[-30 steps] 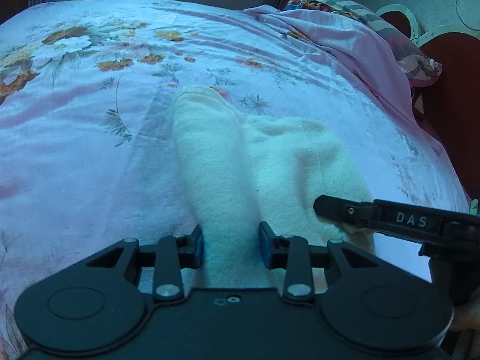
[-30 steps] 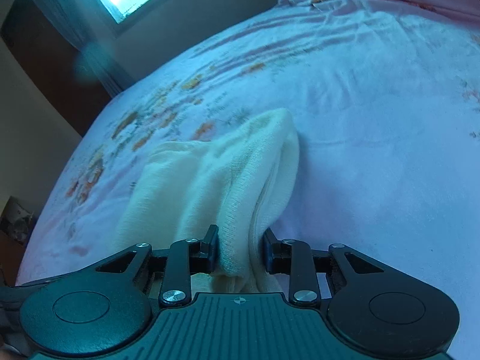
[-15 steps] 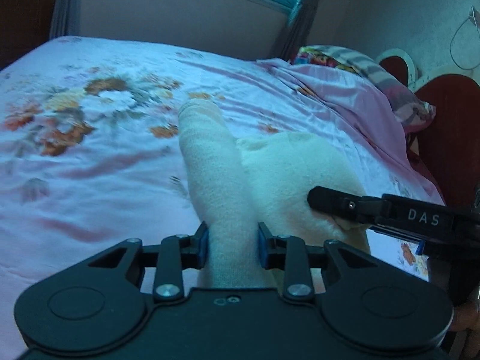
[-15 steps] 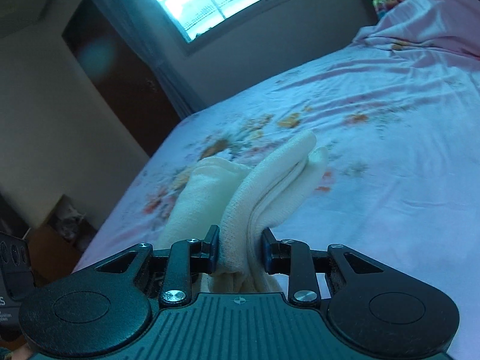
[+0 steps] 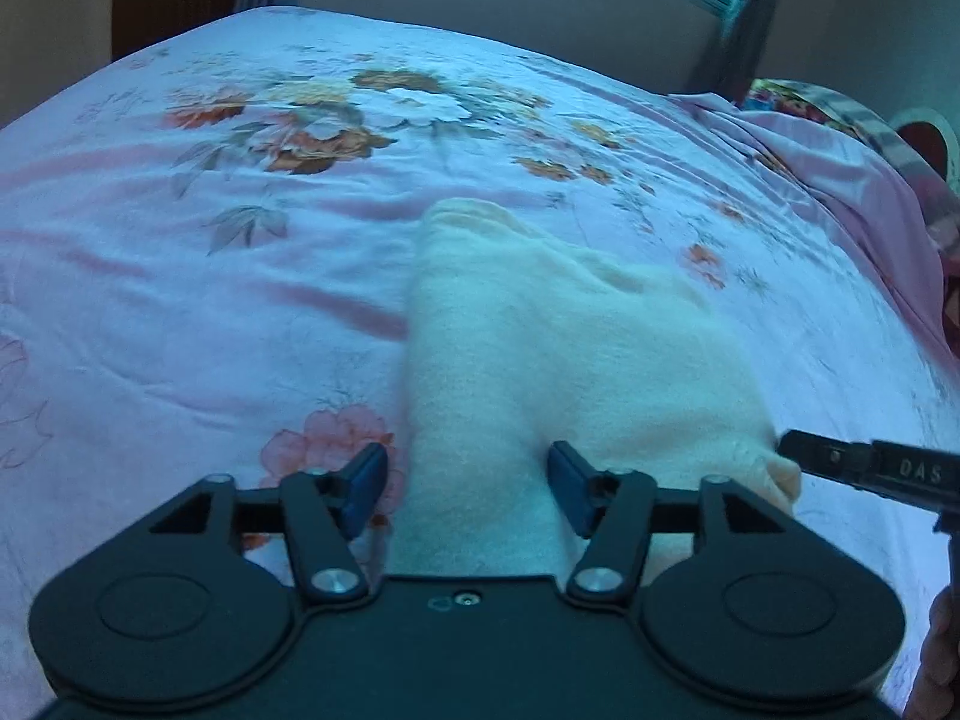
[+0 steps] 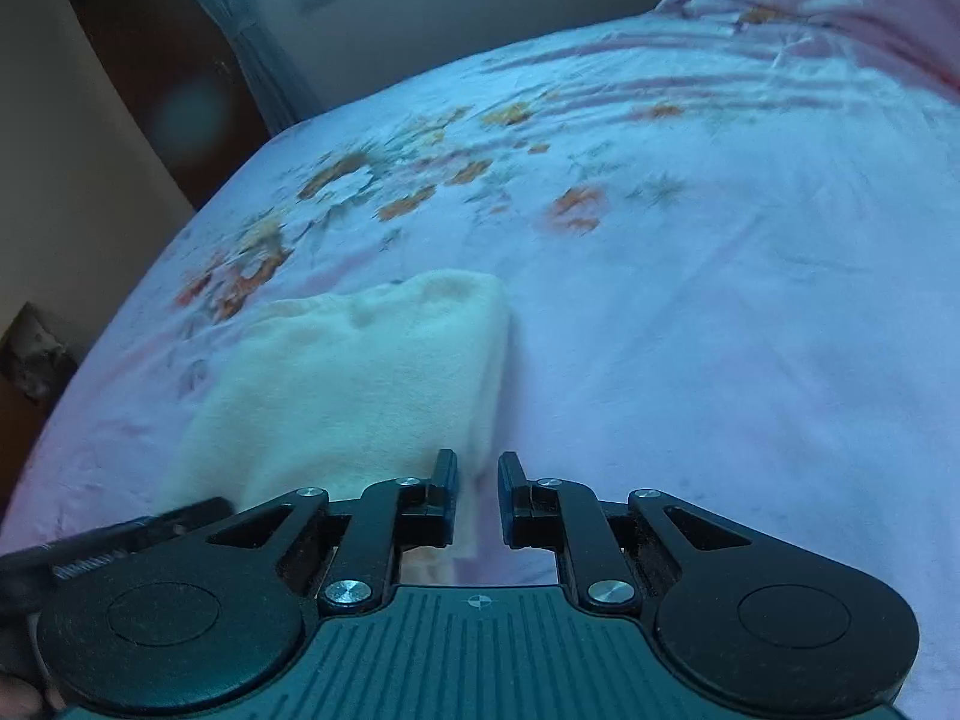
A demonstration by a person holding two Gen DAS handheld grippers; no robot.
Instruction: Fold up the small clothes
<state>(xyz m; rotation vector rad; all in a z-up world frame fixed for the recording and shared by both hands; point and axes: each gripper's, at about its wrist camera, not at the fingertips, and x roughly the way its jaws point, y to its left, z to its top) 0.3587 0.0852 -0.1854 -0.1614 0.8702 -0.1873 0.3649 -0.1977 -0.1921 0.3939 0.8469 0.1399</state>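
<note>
The cream fleece garment [image 5: 540,360] lies flat at centre frame on the pink floral bedsheet [image 5: 210,300], long axis running away from both tools. Left gripper [image 5: 468,486] gapes wide astride its near edge. Right gripper [image 6: 478,492] is parted narrowly at the near corner; grip unclear.

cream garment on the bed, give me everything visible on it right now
The cream garment looks like soft, fuzzy knit or fleece, plain and unpatterned. It lies folded flat on the floral bedsheet, with layered edges showing along its right side in the right wrist view. Its near edge sits between the open jaws of the left gripper, which no longer pinch it. The right gripper is open at its near right corner. What kind of garment it is cannot be told.
</note>
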